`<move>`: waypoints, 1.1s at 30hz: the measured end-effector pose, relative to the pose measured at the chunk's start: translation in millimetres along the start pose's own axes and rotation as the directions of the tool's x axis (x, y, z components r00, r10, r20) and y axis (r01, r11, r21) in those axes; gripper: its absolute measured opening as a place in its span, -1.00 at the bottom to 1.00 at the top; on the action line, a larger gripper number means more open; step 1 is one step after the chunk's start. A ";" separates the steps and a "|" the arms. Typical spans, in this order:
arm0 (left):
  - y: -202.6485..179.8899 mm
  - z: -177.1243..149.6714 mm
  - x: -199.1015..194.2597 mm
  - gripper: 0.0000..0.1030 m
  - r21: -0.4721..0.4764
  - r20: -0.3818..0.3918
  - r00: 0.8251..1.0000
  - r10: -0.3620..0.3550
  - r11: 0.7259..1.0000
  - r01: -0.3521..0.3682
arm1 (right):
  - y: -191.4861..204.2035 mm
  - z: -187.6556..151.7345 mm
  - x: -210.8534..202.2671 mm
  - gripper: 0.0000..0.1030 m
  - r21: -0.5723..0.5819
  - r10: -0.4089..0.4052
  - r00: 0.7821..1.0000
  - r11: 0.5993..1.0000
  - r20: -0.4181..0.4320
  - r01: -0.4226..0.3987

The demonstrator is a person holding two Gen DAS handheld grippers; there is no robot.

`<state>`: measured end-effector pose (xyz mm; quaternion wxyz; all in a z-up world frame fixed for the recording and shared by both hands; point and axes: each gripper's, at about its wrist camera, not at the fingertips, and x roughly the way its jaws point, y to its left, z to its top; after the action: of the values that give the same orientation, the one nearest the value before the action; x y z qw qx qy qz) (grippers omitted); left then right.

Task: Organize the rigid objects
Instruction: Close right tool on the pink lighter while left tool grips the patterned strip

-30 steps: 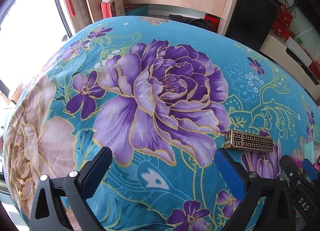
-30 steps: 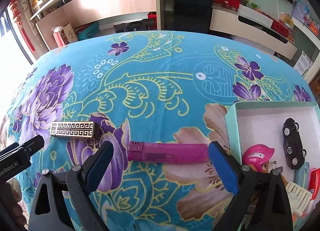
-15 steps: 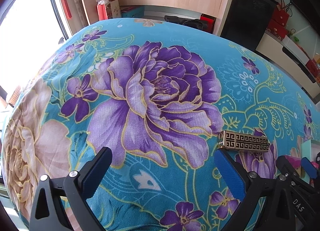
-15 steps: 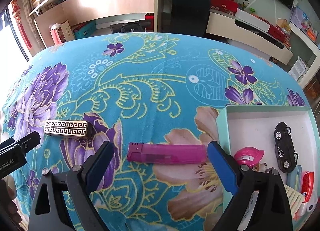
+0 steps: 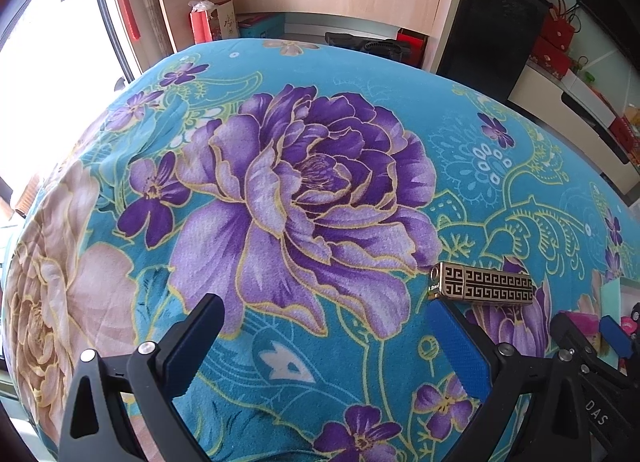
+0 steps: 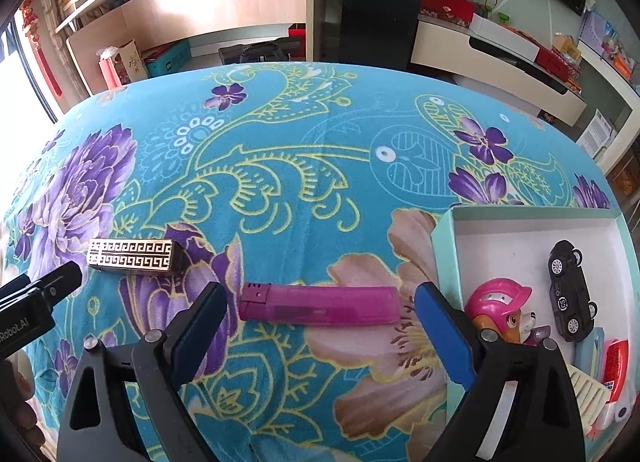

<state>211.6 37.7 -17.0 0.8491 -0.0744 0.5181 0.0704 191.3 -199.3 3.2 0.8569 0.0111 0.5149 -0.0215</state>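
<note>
A long pink lighter (image 6: 320,305) lies flat on the flowered blue cloth, just beyond my open right gripper (image 6: 320,326), between the lines of its two fingers. A gold lighter with a black key pattern (image 6: 132,258) lies to its left; it also shows in the left wrist view (image 5: 482,289), just past the right fingertip of my open, empty left gripper (image 5: 324,332). A pale green box (image 6: 442,258) at the right holds a black toy car (image 6: 570,296), a pink-helmeted toy pup (image 6: 502,310) and other small items.
The cloth-covered table (image 5: 300,189) drops off at its left and far edges. Behind it stand a wooden shelf unit (image 6: 224,17), a black cabinet (image 6: 376,1) and a low white bench with red boxes. The left gripper's tip (image 6: 48,286) shows in the right wrist view.
Both cameras have pulled back and tilted slightly, so the lighters sit a little lower and nearer the fingertips. Nothing on the table has moved and both grippers stay open.
</note>
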 end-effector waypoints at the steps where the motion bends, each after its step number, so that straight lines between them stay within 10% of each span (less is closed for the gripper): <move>1: -1.0 0.1 -0.4 1.00 0.002 0.002 1.000 -0.007 1.000 0.007 | 0.3 -0.1 1.4 0.83 0.000 -0.002 1.000 1.000 -0.003 0.002; 33: -81.5 5.2 16.0 1.00 0.161 0.007 0.990 -0.138 0.978 0.135 | -30.4 7.2 -51.0 0.59 0.043 -0.090 0.993 0.995 0.075 0.087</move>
<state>239.4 -40.4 -24.5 0.8597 -0.0408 0.5083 -0.0291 172.3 -228.7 51.8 0.8739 0.0045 0.4810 -0.0701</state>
